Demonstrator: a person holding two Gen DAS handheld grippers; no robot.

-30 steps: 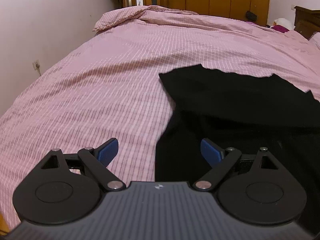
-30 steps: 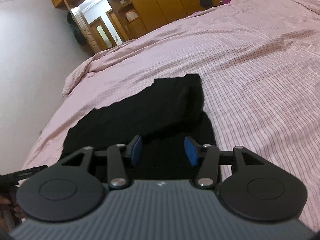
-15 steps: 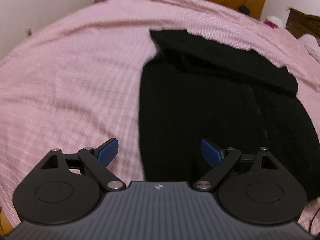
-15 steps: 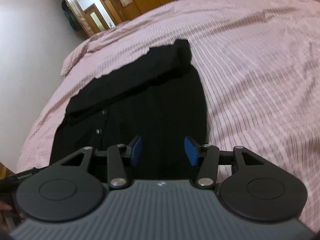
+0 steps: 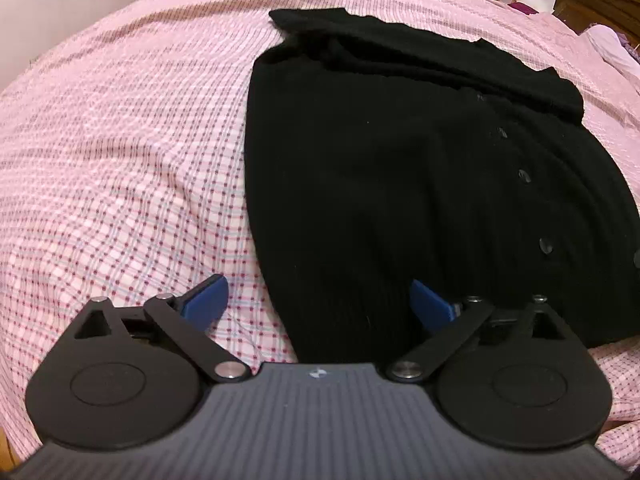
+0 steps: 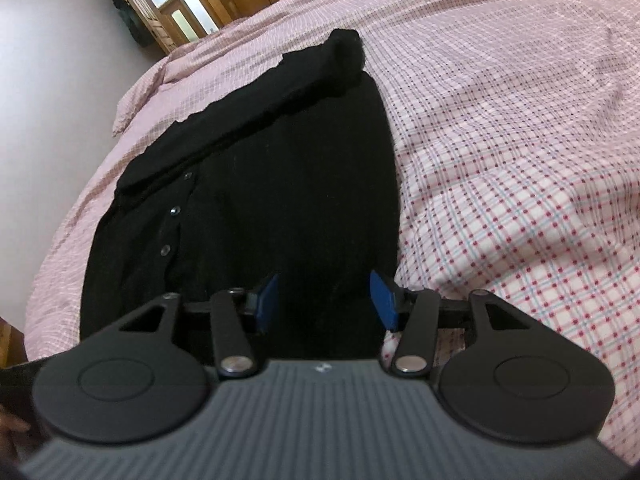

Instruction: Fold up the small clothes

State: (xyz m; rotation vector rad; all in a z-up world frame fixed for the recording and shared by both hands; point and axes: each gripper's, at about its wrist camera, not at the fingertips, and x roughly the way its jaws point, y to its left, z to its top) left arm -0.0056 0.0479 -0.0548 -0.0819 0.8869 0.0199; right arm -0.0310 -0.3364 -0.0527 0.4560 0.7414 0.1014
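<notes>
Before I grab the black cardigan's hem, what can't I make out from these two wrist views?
- Cardigan near hem: both views, hidden behind each gripper's body.
- Its sleeves: left wrist view, black folds merge.
- Left gripper, jaws opening, right gripper: whether fingertips touch fabric is unclear.
- Bedspread edges: cut off.

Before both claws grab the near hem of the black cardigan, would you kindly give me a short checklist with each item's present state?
1. Black cardigan lies flat on the pink bedspread: ok.
2. Left claw opening, nothing gripped, its fingers astride the cardigan's left edge: ok.
3. Right claw open over the cardigan's right near corner: ok.
4. Sleeves folded across the top: ok.
5. Pads touching fabric: cannot tell.
</notes>
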